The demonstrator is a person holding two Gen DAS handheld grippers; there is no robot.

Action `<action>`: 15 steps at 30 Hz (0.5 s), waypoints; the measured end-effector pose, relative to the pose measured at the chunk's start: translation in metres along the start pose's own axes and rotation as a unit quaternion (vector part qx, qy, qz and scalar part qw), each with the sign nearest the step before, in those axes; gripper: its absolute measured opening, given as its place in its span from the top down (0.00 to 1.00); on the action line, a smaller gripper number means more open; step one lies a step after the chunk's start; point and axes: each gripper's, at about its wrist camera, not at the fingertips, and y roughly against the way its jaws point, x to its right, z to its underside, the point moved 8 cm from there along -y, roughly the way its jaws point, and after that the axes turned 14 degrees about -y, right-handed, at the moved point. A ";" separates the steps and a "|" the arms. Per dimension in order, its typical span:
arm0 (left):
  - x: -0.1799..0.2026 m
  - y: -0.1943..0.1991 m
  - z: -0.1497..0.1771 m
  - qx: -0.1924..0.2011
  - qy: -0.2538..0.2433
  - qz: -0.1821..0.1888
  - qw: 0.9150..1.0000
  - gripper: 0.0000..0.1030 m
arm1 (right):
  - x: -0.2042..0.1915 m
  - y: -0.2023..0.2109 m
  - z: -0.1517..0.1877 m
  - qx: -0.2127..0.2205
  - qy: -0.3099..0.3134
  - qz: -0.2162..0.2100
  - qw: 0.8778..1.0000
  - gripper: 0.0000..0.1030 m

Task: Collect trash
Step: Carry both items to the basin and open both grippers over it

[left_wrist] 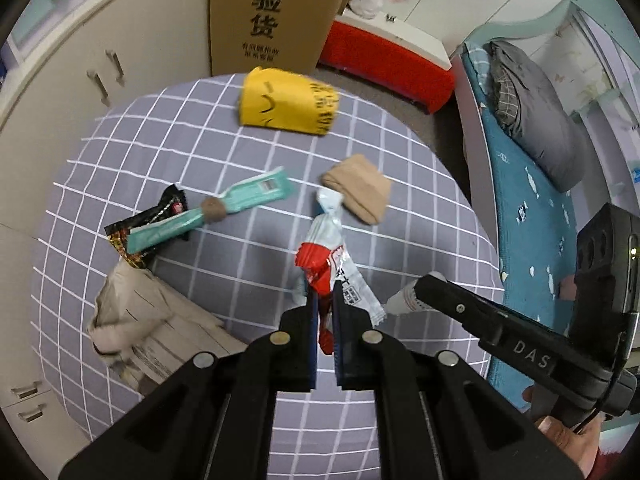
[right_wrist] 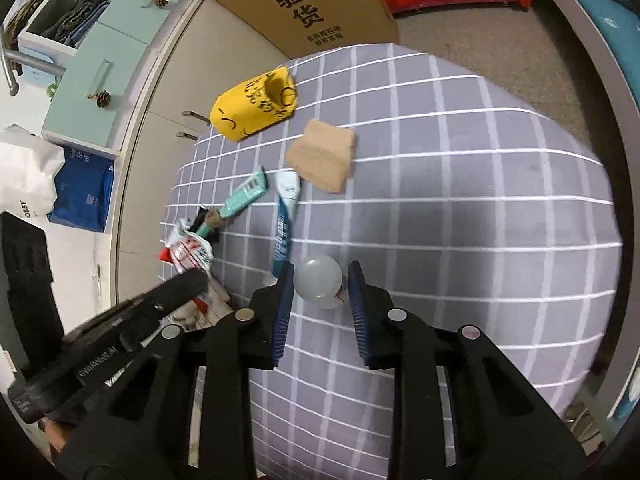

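My left gripper (left_wrist: pixel 325 300) is shut on a red and white snack wrapper (left_wrist: pixel 328 258) and holds it above the checked table (left_wrist: pixel 248 260); the wrapper also shows in the right wrist view (right_wrist: pixel 188 254). My right gripper (right_wrist: pixel 320 284) is open around a whitish light bulb (right_wrist: pixel 319 286) that lies on the table (right_wrist: pixel 460 240), with a gap at the right finger. Its tip shows in the left wrist view (left_wrist: pixel 428 284). A yellow open bag (left_wrist: pixel 286 100) lies on its side at the table's far edge, also in the right wrist view (right_wrist: pixel 256 106).
On the table lie a teal wrapper (left_wrist: pixel 224 204), a black wrapper (left_wrist: pixel 148 224), a tan folded piece (left_wrist: pixel 360 188), a crumpled paper bag (left_wrist: pixel 136 312) and a blue-white wrapper (right_wrist: pixel 286 216). A cardboard box (left_wrist: pixel 276 12), cabinets (left_wrist: pixel 80 60) and a bed (left_wrist: pixel 532 200) surround the table.
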 end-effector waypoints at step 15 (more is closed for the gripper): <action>0.132 0.017 0.013 0.011 -0.024 -0.001 1.000 0.94 | 0.087 0.112 -0.004 0.043 -0.015 -0.035 0.998 0.74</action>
